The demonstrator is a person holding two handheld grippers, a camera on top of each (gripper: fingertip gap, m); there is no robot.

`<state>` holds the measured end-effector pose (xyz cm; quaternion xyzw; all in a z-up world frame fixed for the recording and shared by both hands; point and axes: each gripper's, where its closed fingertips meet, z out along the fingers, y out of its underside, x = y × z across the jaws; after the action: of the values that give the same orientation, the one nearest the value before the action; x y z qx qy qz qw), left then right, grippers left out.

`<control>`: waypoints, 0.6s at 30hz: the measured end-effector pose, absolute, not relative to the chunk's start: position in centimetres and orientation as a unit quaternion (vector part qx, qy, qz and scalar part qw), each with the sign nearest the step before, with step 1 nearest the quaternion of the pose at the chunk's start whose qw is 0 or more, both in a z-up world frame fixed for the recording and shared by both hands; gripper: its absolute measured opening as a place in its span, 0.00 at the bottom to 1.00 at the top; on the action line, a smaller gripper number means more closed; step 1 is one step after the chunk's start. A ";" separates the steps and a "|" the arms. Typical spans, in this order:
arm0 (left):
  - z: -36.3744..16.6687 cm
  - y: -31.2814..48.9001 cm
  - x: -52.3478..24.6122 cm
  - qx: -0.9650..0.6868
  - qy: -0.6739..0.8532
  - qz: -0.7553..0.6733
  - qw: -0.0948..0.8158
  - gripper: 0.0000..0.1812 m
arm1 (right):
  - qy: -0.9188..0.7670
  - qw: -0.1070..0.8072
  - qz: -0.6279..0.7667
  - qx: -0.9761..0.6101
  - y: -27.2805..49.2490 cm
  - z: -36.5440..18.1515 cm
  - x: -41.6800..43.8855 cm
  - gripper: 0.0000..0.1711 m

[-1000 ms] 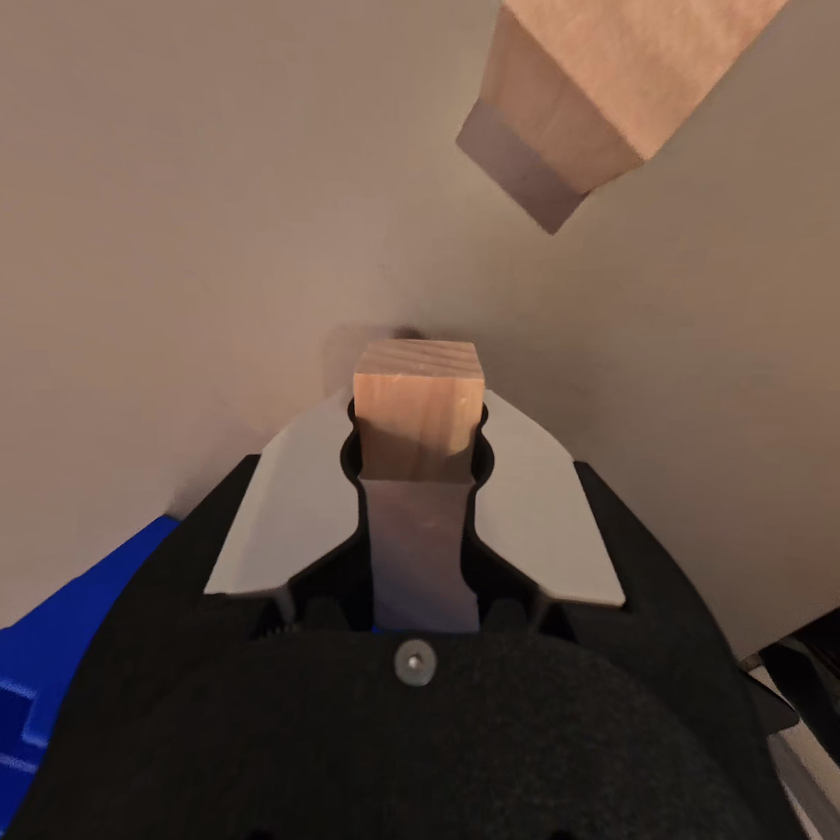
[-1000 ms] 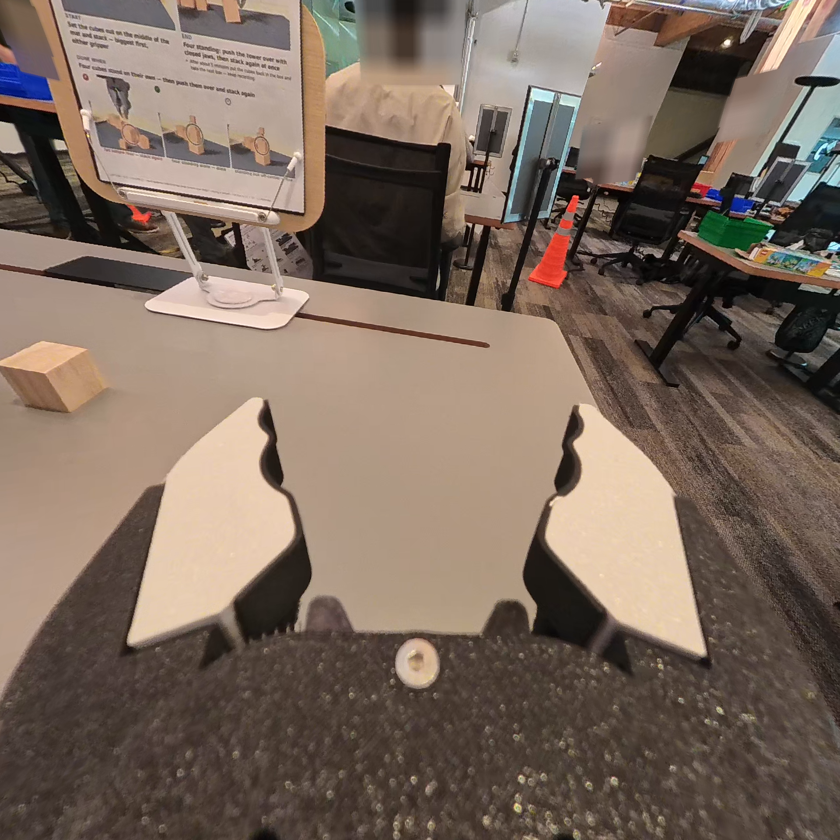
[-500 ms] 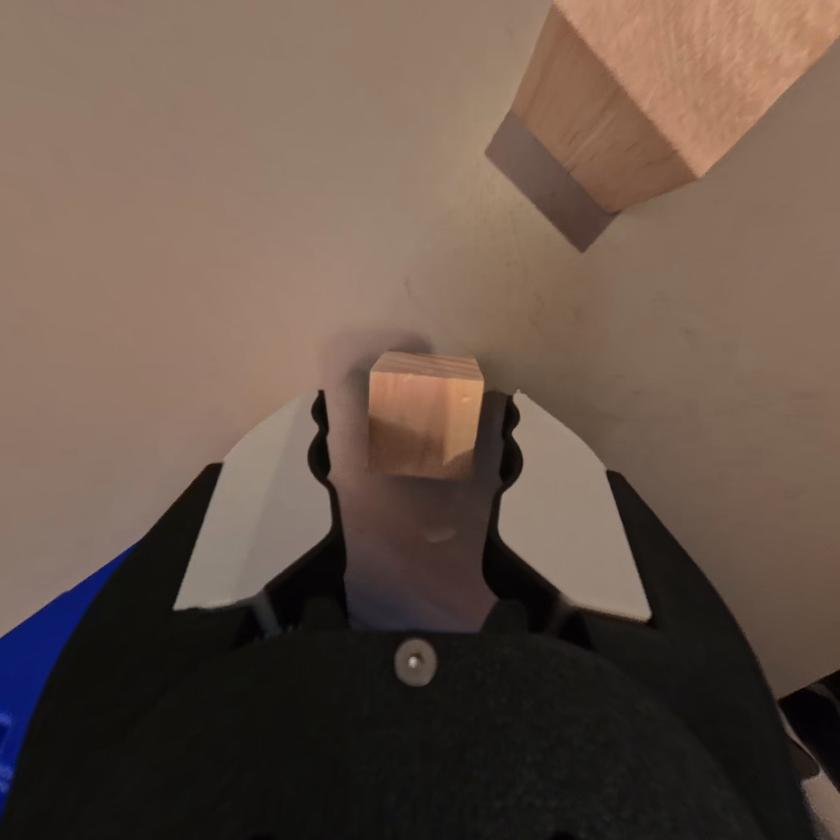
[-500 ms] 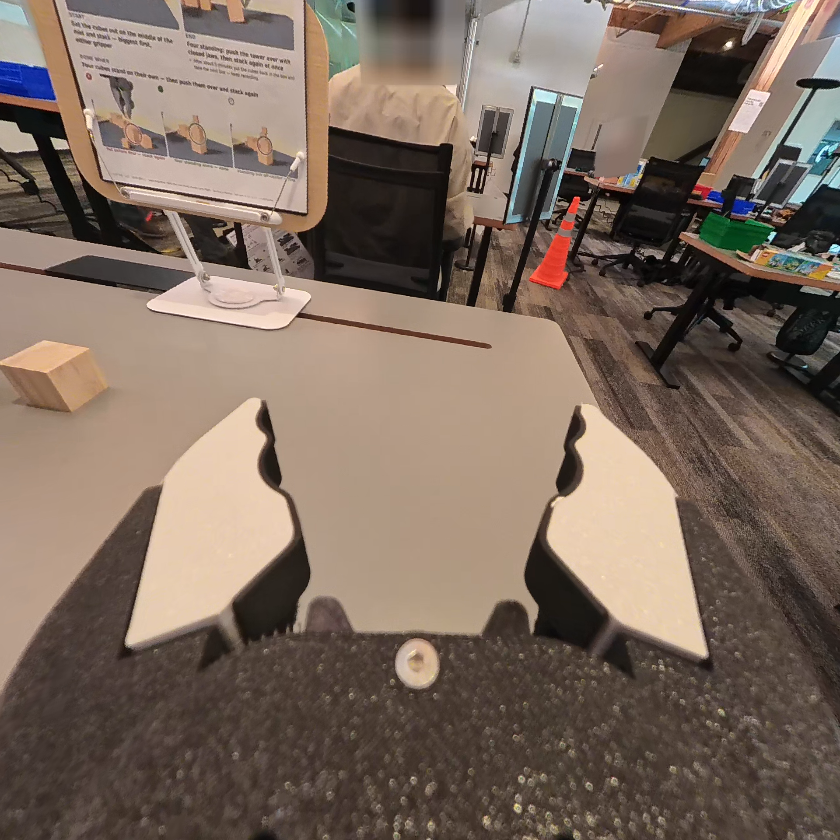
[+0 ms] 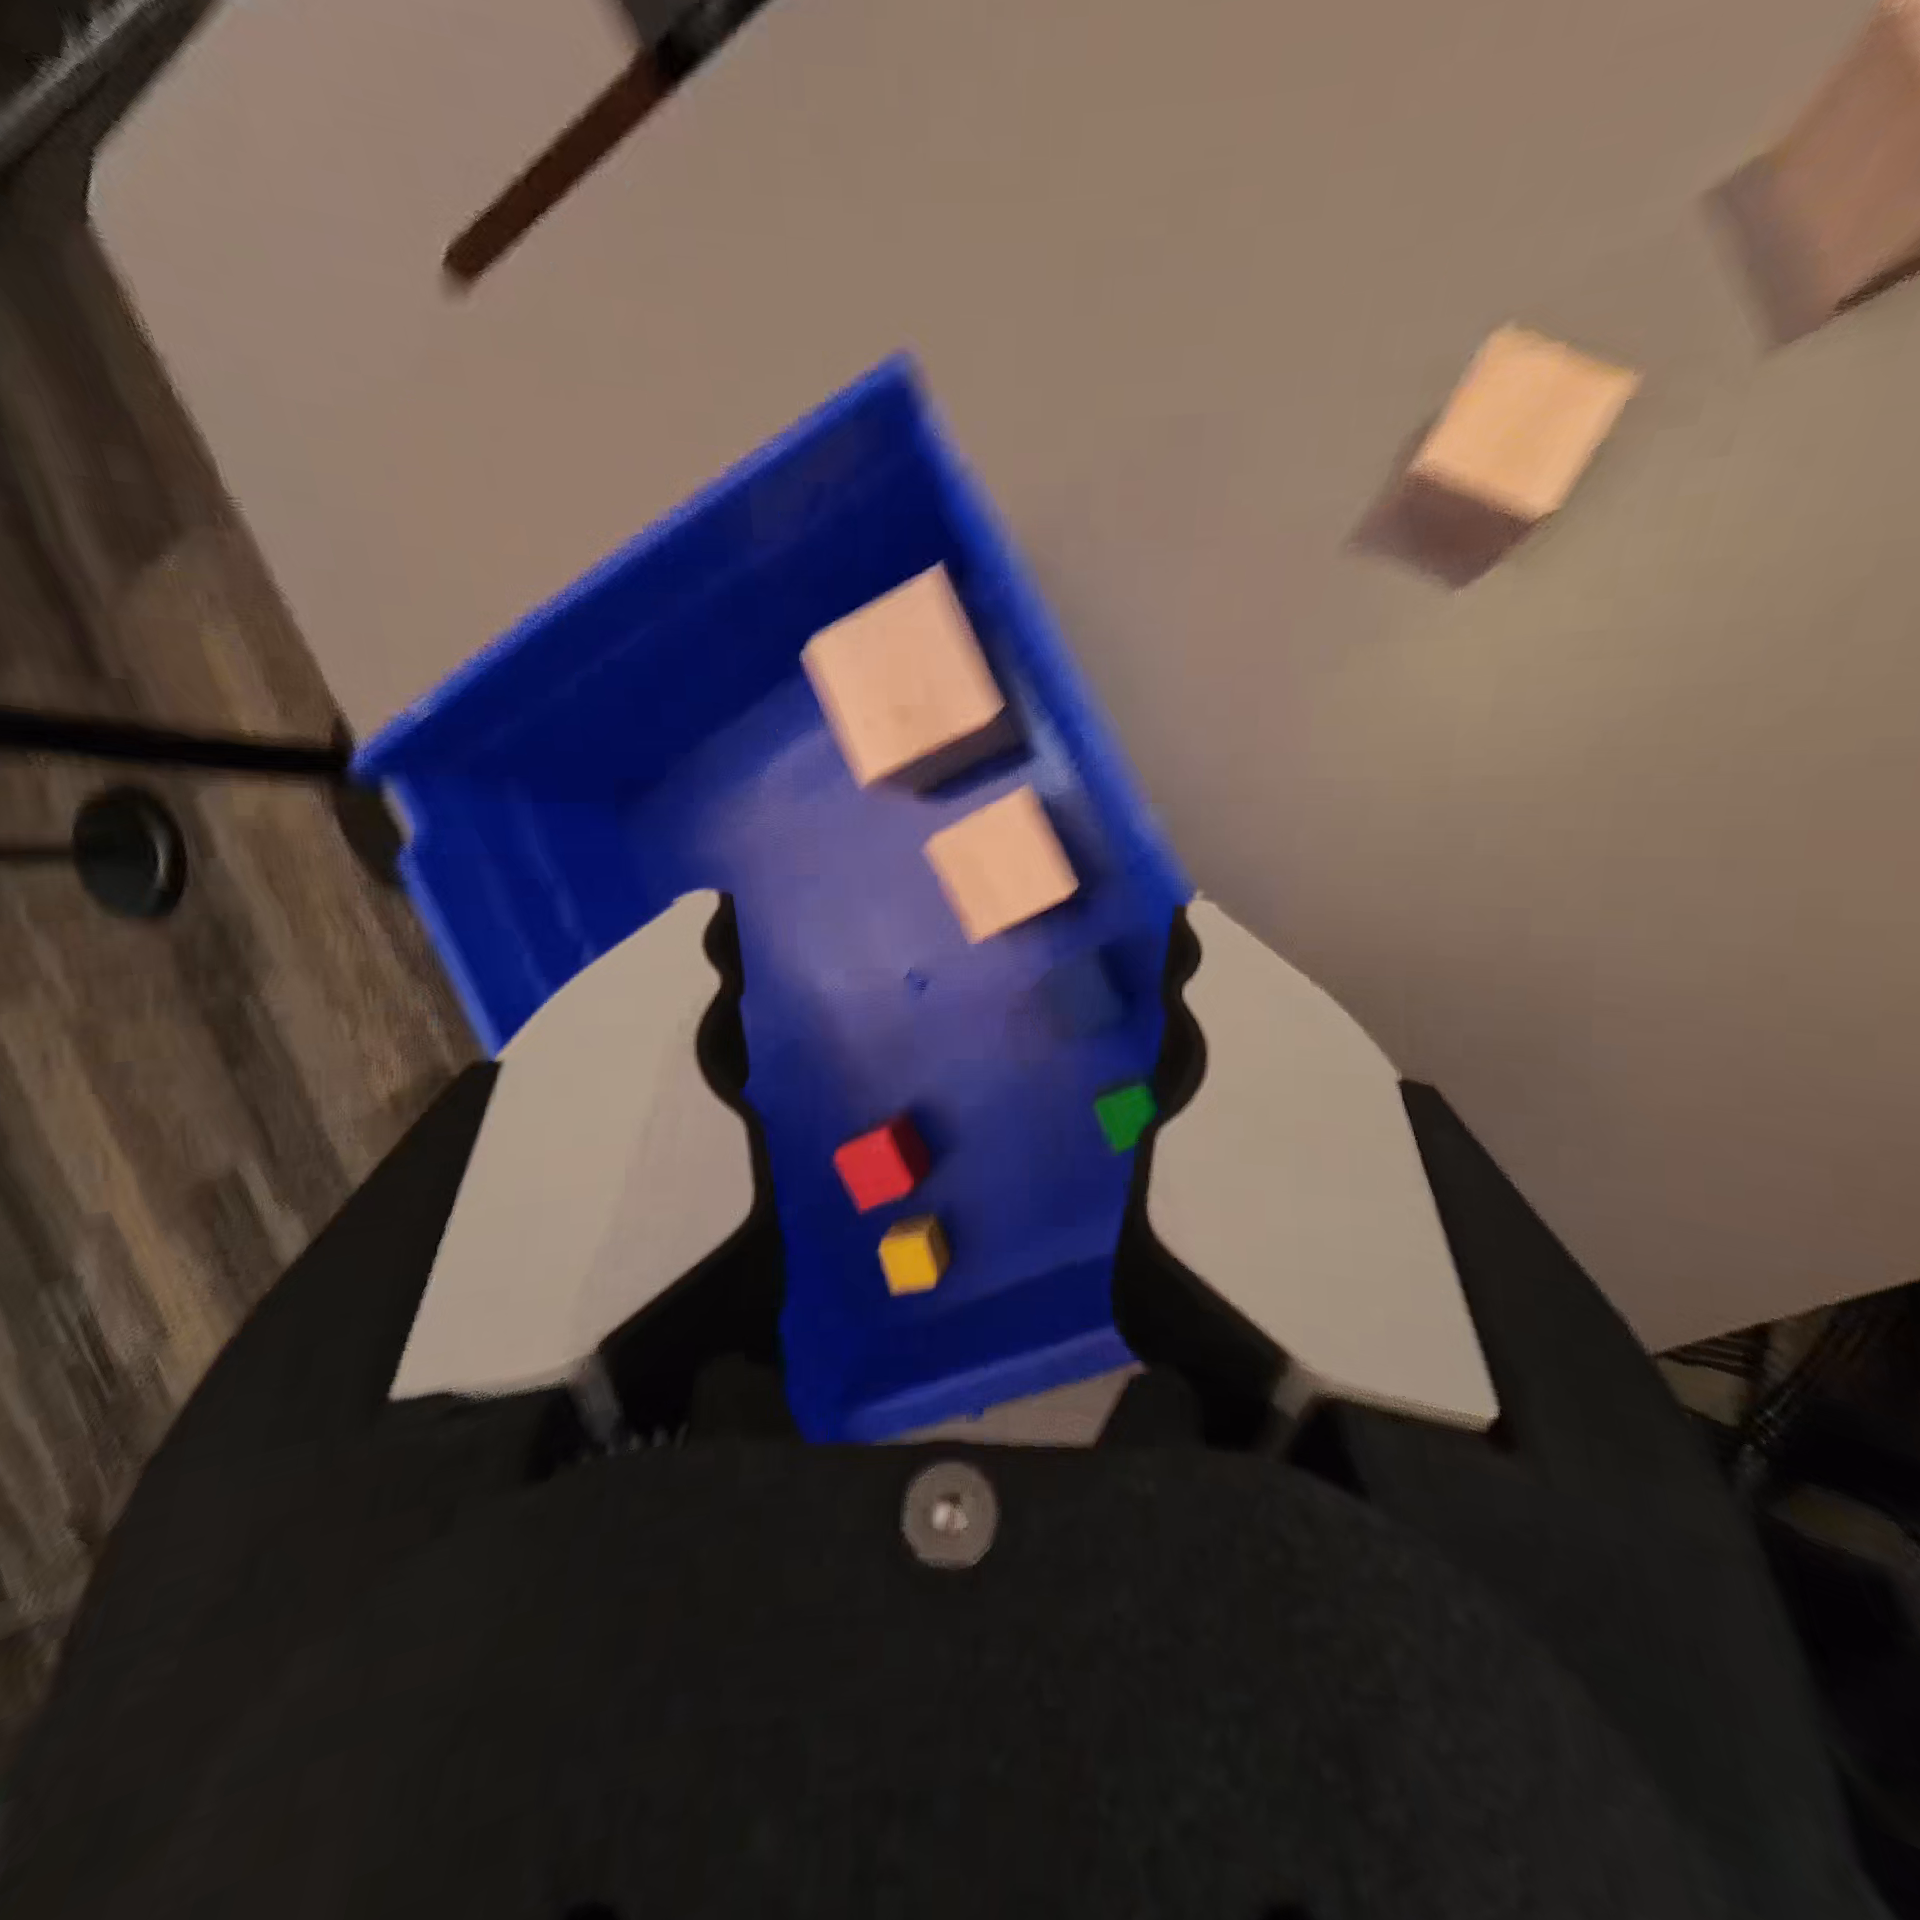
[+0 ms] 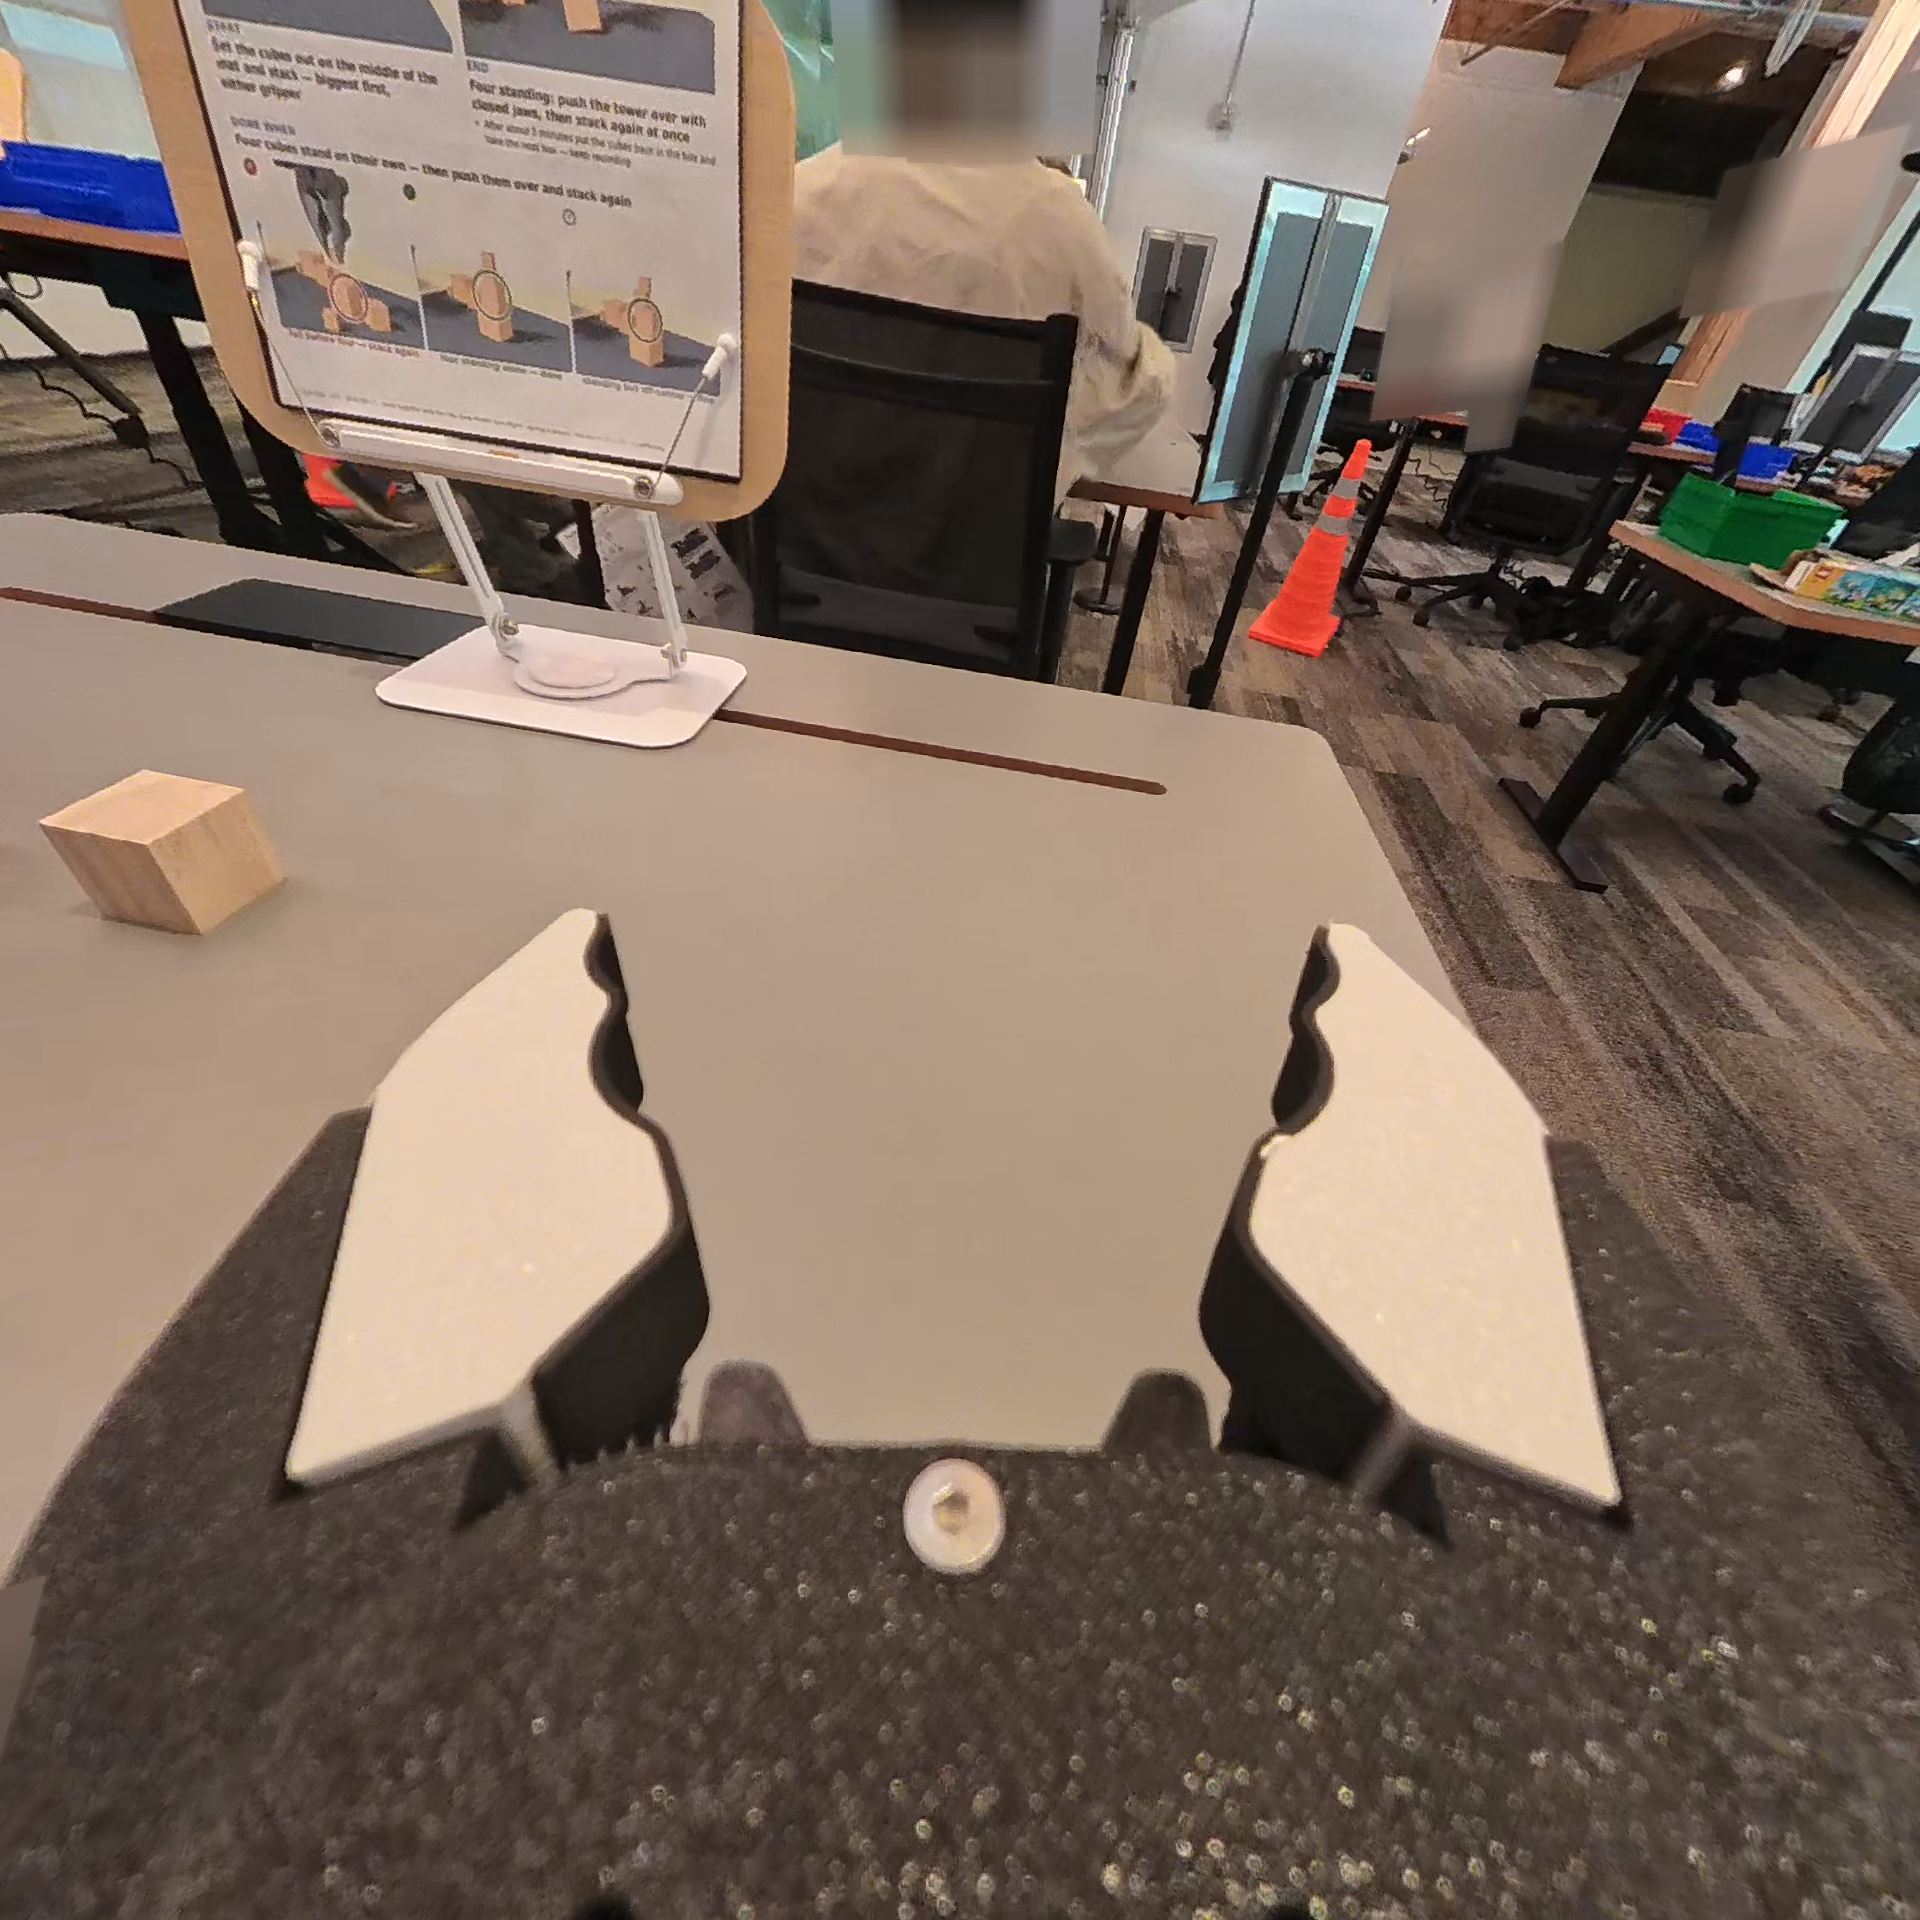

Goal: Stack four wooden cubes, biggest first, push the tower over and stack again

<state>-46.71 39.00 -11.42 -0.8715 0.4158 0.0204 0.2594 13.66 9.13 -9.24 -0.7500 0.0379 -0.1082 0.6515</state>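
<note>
My left gripper point(image 5: 951, 925) is open and empty, hovering over a blue bin point(image 5: 582, 717). Inside the bin lie two wooden cubes, a larger one point(image 5: 899, 681) and a smaller one point(image 5: 1000, 864). A small wooden cube point(image 5: 1512, 442) stands on the grey table point(image 5: 1351, 779) to the right, and a bigger cube point(image 5: 1849, 218) shows blurred at the top right edge. My right gripper point(image 6: 961, 930) is open and empty above the table point(image 6: 935, 935). A wooden cube point(image 6: 161, 850) sits to its far left.
The bin also holds small red point(image 5: 881, 1164), yellow point(image 5: 912, 1255) and green point(image 5: 1124, 1117) cubes. An instruction board on a white stand point(image 6: 561, 686) is at the table's back. A person sits in a black chair point(image 6: 914, 488) behind. Floor lies beyond the table's right edge. One gripper's finger ends stand about 70 cm off the other's.
My left gripper let go of the small cube on the table, opened, then lifted and swung left over the blue bin. The right gripper has barely moved.
</note>
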 end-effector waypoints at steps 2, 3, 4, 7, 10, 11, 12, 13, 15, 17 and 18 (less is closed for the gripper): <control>-12.5 38.9 -50.9 -0.896 0.370 0.026 0.246 0.42 | 0.038 0.652 -0.103 -0.750 9.4 -9.5 13.6 0.70; -13.4 38.8 -52.6 -0.906 0.350 0.025 0.237 0.42 | 0.038 0.652 -0.101 -0.751 9.5 -9.6 13.5 0.70; -14.6 38.6 -54.0 -0.915 0.333 0.024 0.225 0.41 | 0.037 0.652 -0.100 -0.751 9.7 -9.6 13.5 0.70; -18.7 37.8 -57.4 -0.938 0.294 0.032 0.182 0.42 | 0.033 0.651 -0.097 -0.752 10.0 -9.7 13.3 0.70; -22.1 37.2 -59.0 -0.952 0.266 0.024 0.151 0.41 | 0.030 0.650 -0.100 -0.753 10.1 -9.5 13.3 0.70; -22.9 37.0 -59.3 -0.954 0.261 0.025 0.144 0.40 | 0.031 0.649 -0.102 -0.753 10.0 -9.4 13.5 0.70; -23.6 37.0 -59.5 -0.956 0.257 0.027 0.140 0.40 | 0.031 0.650 -0.104 -0.752 9.9 -9.3 13.6 0.70; -24.1 37.0 -59.7 -0.957 0.253 0.029 0.137 0.40 | 0.032 0.650 -0.105 -0.752 9.9 -9.2 13.7 0.70; -24.8 37.1 -60.0 -0.959 0.248 0.033 0.133 0.39 | 0.033 0.650 -0.107 -0.752 9.8 -9.1 13.8 0.70; -25.4 37.2 -60.1 -0.960 0.246 0.040 0.127 0.38 | 0.033 0.649 -0.107 -0.753 9.8 -9.2 13.8 0.70; -25.6 37.1 -60.2 -0.961 0.245 0.042 0.122 0.37 | 0.033 0.648 -0.107 -0.753 9.8 -9.3 13.7 0.70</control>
<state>-60.19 37.13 -25.63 -0.9608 0.2450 0.0423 0.1225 13.74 9.85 -9.27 -0.7532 0.0329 -0.1072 0.6481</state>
